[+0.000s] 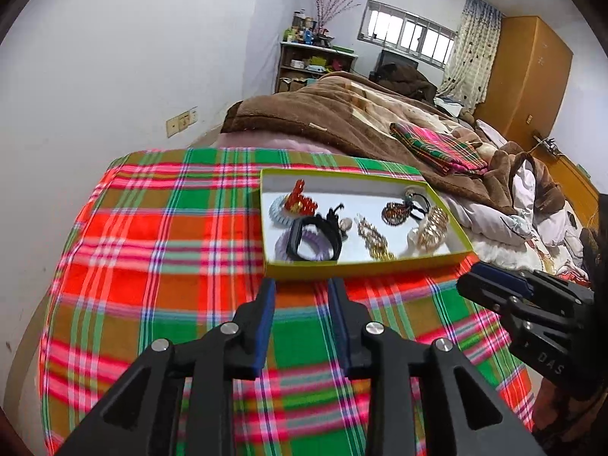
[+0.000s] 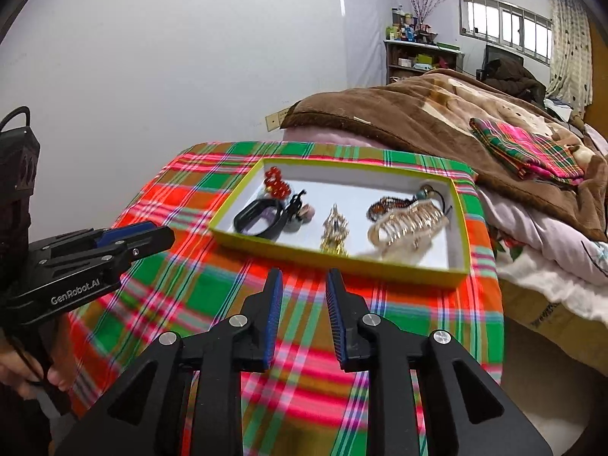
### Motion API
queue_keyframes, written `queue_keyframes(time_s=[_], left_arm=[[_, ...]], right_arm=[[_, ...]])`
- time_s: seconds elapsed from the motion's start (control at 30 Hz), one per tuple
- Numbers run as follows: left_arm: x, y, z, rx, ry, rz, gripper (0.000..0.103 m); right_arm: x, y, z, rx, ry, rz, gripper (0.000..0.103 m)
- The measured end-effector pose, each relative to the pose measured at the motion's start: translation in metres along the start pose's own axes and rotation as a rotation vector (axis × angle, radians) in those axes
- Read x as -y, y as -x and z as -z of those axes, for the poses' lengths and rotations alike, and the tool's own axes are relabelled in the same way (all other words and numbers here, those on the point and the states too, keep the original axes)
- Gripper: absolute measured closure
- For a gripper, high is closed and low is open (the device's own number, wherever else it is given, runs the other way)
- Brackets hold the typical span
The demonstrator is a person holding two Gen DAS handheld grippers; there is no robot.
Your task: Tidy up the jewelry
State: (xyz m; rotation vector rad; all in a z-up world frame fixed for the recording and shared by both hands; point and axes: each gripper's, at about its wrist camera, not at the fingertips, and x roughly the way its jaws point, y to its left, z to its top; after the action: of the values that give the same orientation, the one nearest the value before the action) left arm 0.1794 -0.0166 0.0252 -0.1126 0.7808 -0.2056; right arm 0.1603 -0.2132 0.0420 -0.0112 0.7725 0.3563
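Note:
A shallow yellow-green box (image 1: 364, 267) (image 2: 334, 262) with a white inside lies on the plaid cloth. In it lie red beads (image 1: 302, 202) (image 2: 276, 183), a black band (image 1: 315, 237) (image 2: 258, 218), a lilac coil tie (image 1: 283, 245), a gold chain piece (image 1: 374, 237) (image 2: 335, 232), a dark beaded piece (image 1: 396, 211) (image 2: 387, 205) and a gold claw clip (image 1: 433, 230) (image 2: 408, 226). My left gripper (image 1: 302, 285) is open and empty, just before the box's near wall. My right gripper (image 2: 304, 277) is open and empty, a little short of the box.
The plaid cloth (image 1: 159, 250) (image 2: 197, 285) covers a small table that drops off at left and front. A bed with a brown blanket (image 1: 334, 114) (image 2: 437, 114) and a folded plaid cloth (image 1: 437, 144) lies behind and right. A white wall stands at left.

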Motion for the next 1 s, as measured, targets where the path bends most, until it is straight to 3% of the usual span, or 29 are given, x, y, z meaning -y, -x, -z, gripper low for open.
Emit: queue_keyframes(time_s=[0.23,0.57,1.0], left_arm=[[0.011,0.026,0.033,-0.001,0.001,-0.032,0.073],[0.027,0.057,0.075,-0.004,0.007,-0.008,0.073],[0.038,0.067,0.098,-0.009,-0.004,-0.035,0.073]], right_arm=[[-0.009,0.033,0.027,0.012,0.005,-0.003,0.079],[-0.017,0.066,0.067,0.015,0.011,0.017,0.078],[-0.015,0.077,0.086,0.007,0.01,0.046,0.078]])
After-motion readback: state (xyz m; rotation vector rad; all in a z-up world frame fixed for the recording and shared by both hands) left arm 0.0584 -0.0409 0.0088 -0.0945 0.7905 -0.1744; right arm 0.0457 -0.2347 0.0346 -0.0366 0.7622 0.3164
